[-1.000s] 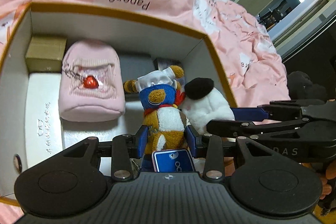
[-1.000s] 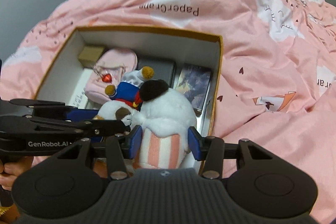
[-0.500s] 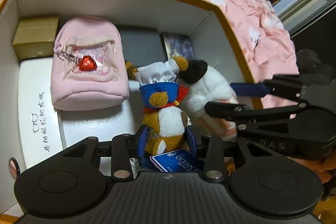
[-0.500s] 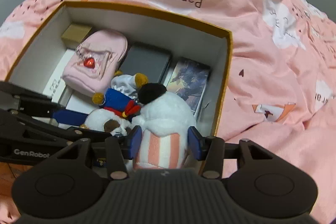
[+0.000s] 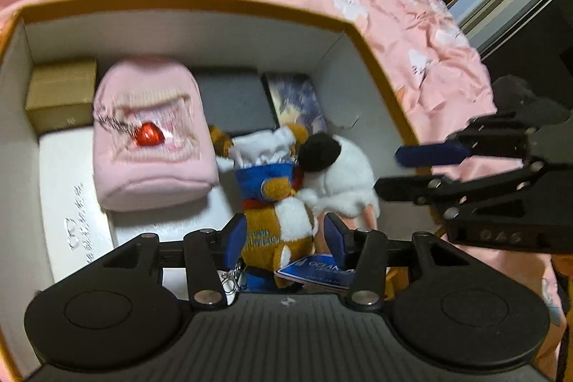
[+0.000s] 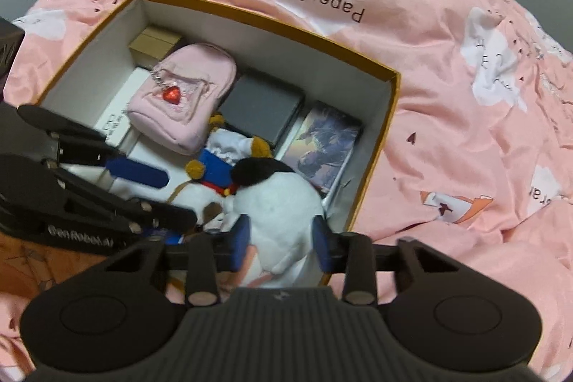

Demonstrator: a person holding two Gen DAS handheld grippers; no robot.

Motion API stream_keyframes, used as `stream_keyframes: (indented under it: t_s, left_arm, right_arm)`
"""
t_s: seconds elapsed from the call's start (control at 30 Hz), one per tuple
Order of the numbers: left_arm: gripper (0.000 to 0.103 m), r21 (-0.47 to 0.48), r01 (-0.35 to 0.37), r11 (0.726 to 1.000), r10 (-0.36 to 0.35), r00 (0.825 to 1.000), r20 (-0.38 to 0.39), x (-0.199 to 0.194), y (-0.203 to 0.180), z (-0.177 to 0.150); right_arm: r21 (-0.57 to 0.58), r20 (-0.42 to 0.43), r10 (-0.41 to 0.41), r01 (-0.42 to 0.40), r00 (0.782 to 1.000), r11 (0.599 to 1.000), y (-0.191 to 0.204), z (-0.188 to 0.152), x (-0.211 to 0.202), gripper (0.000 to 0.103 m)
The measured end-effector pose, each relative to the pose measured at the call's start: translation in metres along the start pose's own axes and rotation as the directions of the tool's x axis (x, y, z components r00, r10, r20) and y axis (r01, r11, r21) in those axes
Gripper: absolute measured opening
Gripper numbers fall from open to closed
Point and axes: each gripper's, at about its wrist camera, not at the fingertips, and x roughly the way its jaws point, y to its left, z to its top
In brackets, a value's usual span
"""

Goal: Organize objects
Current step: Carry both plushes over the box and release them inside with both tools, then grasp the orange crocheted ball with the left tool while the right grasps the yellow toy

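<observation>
A: Both plush toys are going into the box point(image 6: 379, 145) together. Nearest the left camera, the left gripper point(image 5: 284, 233) straddles the brown-and-white plush bear point(image 5: 279, 213); its jaws are easing apart, and there looks to be a sliver of daylight beside the right pad, so that toy is being let go rather than held.

B: And the right gripper point(image 6: 281, 247)?

A: Its jaws are closing around the white plush point(image 6: 275, 203), blue pads pressed into its soft fleecy flanks. That toy sits just inside the box's near right corner, touching the bear.

B: So what's next?

A: Likely a release and a clean lift out. Soft fur can snag on pads, so the withdrawal wants to be straight.

B: Deeper in the box?

A: Beside the bear, a padded pink pouch point(image 6: 184, 95) with a glossy red heart charm point(image 6: 172, 93), lying on a smooth white case point(image 5: 71, 203). Beyond that, a matte grey flat box point(image 6: 263, 108), a printed picture box point(image 6: 327, 145), and a small kraft carton point(image 6: 154, 45) against the far wall. Rumpled pink bedding point(image 6: 465, 95) surrounds it all.
</observation>
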Motion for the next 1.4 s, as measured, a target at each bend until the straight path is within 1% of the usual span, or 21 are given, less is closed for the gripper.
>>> stream_keyframes:
  t_s: [0.03,0.1,0.2,0.27,0.3,0.37,0.53,0.63,0.73,0.8,0.87,0.93,0.97,1.03,1.13,1.2,1.23,1.27,1.33,1.37,1.4]
  left_arm:
    - [0.045,-0.002,0.001,1.000,-0.001,1.000,0.011,-0.002,0.002,0.001]
    - [0.038,-0.011,-0.024,1.000,0.024,1.000,0.009,0.001,0.005,0.004]
    - [0.032,-0.045,-0.037,0.998,0.036,0.999,-0.007,0.011,0.010,0.006]
    - [0.029,-0.066,-0.028,0.997,0.027,1.000,-0.013,0.018,0.011,0.007]
    - [0.024,-0.082,-0.014,0.997,0.013,1.000,-0.014,0.020,0.012,0.008]
    - [0.018,-0.113,0.010,0.994,-0.012,1.000,-0.024,0.025,0.012,0.011]
    - [0.019,-0.106,-0.021,0.994,0.019,0.999,-0.026,0.037,0.005,0.011]
    - [0.019,-0.084,-0.030,0.996,0.030,1.000,-0.007,0.033,0.001,0.010]
    - [0.019,-0.064,-0.039,0.997,0.041,0.999,0.028,0.023,-0.002,0.008]
    - [0.019,-0.036,-0.053,0.998,0.056,0.995,0.078,0.011,-0.009,0.004]
    - [0.019,0.012,-0.053,0.999,0.051,0.989,0.136,-0.005,-0.019,0.000]
    - [0.019,0.066,-0.049,0.997,0.036,0.982,0.186,-0.020,-0.033,-0.006]
    - [0.019,0.110,-0.046,0.993,0.022,0.977,0.212,-0.029,-0.042,-0.011]
    - [0.019,0.196,-0.036,0.980,-0.012,0.971,0.239,-0.045,-0.061,-0.022]
    - [0.019,0.295,0.004,0.956,-0.074,0.972,0.225,-0.056,-0.083,-0.041]
    - [0.019,0.316,0.037,0.948,-0.102,0.976,0.190,-0.054,-0.091,-0.051]
    - [0.019,0.320,0.044,0.946,-0.104,0.980,0.173,-0.049,-0.094,-0.057]
    - [0.019,0.327,0.037,0.944,-0.094,0.983,0.160,-0.043,-0.098,-0.062]
    - [0.024,0.350,-0.008,0.937,-0.043,0.990,0.138,-0.025,-0.104,-0.073]
    - [0.028,0.360,-0.030,0.932,-0.016,0.992,0.124,-0.016,-0.107,-0.078]
    - [0.029,0.372,-0.046,0.927,0.002,0.993,0.118,-0.007,-0.107,-0.083]
  right_arm:
    - [-0.011,0.002,0.005,-0.005,1.000,1.000,0.001,-0.001,0.001,0.035]
    - [-0.045,-0.010,-0.005,0.004,1.000,0.999,0.007,-0.002,0.008,0.034]
    - [-0.082,-0.031,-0.024,0.021,0.999,0.996,0.013,-0.002,0.021,0.024]
    - [-0.093,-0.032,-0.017,0.014,0.999,0.996,0.013,-0.001,0.025,0.023]
    - [-0.107,-0.029,-0.025,0.022,0.999,0.994,0.014,0.000,0.027,0.022]
    - [-0.126,-0.029,-0.035,0.031,0.999,0.992,0.014,0.001,0.030,0.022]
    - [-0.098,-0.060,-0.020,0.014,0.998,0.995,0.008,0.002,0.042,0.022]
    - [-0.095,-0.034,-0.018,0.015,0.999,0.995,0.008,0.001,0.038,0.022]
    - [-0.078,0.011,-0.018,0.019,1.000,0.997,0.009,-0.004,0.025,0.022]
    - [-0.046,0.060,-0.018,0.021,0.998,0.999,0.010,-0.011,0.010,0.023]
    - [-0.002,0.115,-0.009,0.010,0.993,1.000,0.009,-0.020,-0.007,0.023]
    - [0.055,0.177,0.005,-0.015,0.984,0.998,0.008,-0.033,-0.026,0.024]
    - [0.078,0.206,0.010,-0.027,0.978,0.997,0.007,-0.040,-0.035,0.024]
    - [0.124,0.265,0.012,-0.046,0.964,0.991,0.008,-0.057,-0.053,0.024]
    - [0.200,0.316,-0.018,-0.048,0.949,0.979,0.010,-0.086,-0.070,0.024]
    - [0.253,0.333,-0.052,-0.036,0.942,0.967,0.009,-0.105,-0.070,0.024]
    - [0.283,0.332,-0.059,-0.040,0.941,0.958,0.008,-0.115,-0.066,0.025]
    - [0.317,0.328,-0.056,-0.054,0.943,0.947,0.006,-0.125,-0.062,0.025]
    - [0.384,0.302,-0.025,-0.097,0.953,0.918,0.001,-0.143,-0.045,0.024]
    - [0.409,0.284,-0.021,-0.101,0.959,0.907,0.001,-0.149,-0.036,0.024]
    - [0.432,0.263,-0.026,-0.094,0.964,0.897,0.001,-0.155,-0.026,0.024]
